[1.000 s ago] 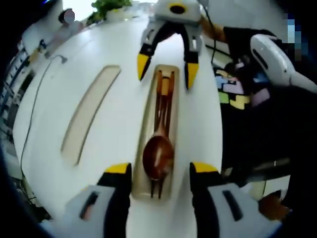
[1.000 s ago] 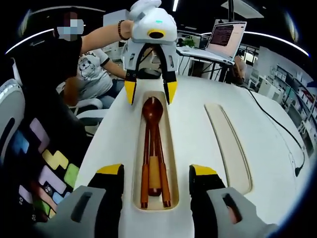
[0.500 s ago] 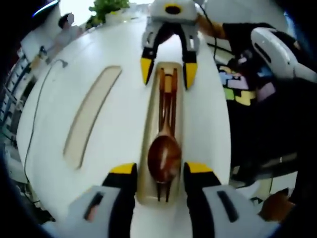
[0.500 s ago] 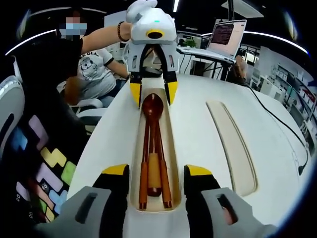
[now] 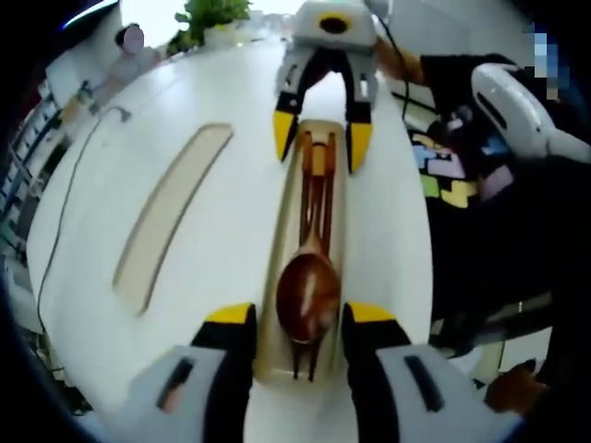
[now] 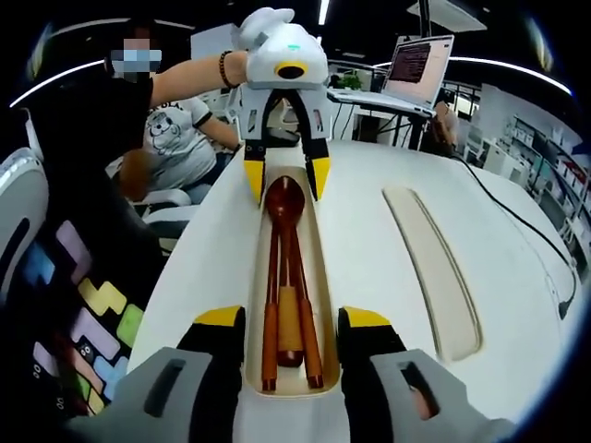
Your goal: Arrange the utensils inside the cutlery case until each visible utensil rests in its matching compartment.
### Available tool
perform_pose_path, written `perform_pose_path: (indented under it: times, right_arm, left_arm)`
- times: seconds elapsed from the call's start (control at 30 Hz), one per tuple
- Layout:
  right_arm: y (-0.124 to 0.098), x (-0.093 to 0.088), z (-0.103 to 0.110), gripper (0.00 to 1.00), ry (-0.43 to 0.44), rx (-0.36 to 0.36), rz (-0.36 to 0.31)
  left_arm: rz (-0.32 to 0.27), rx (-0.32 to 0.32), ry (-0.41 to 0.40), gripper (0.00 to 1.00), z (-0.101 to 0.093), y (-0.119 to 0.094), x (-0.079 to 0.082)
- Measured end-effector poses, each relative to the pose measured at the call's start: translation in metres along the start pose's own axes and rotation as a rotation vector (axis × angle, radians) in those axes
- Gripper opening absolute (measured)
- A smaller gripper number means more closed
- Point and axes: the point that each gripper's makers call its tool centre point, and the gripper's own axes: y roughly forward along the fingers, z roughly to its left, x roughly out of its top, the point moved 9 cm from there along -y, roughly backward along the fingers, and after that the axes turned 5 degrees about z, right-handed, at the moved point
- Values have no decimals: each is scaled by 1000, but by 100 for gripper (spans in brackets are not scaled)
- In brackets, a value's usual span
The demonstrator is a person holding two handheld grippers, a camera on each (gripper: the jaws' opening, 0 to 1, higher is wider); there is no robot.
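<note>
case point(image 6: 319, 268): 1 spoon point(image 6: 285, 205) | 2 chopsticks point(image 6: 270, 314) (paired) | 1 lid point(image 6: 432, 270)

The spoon point(image 5: 307, 293) looks like dark, glossy wood, its bowl catching light; the chopsticks point(image 6: 271, 305) beside it are reddish wood with a satin sheen. The cutlery case point(image 6: 319, 268) is matt, cream plastic. The worktop point(image 5: 212, 249) is smooth, white and faintly glossy.

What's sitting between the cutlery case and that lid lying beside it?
Nothing: in the right gripper view, the strip between the case and the lid is bare white table. The left gripper view shows the same bare gap.
</note>
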Motion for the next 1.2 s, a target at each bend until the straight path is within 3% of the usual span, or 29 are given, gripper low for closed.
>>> perform_pose_path:
  times: [0.23, 0.7, 1.2]
  right_arm:
    - [-10, -2, -1, 41, -8, -30, -12]
    - [-29, -17, -13, 41, 8, -82, 3]
    - [-55, -45, -21, 41, 30, -100, 29]
  left_arm:
    - [-22, 20, 18, 39, 4, -2, 7]
    - [-49, 34, 77, 40, 17, 5, 38]
    - [-98, 18, 115, 40, 28, 21, 72]
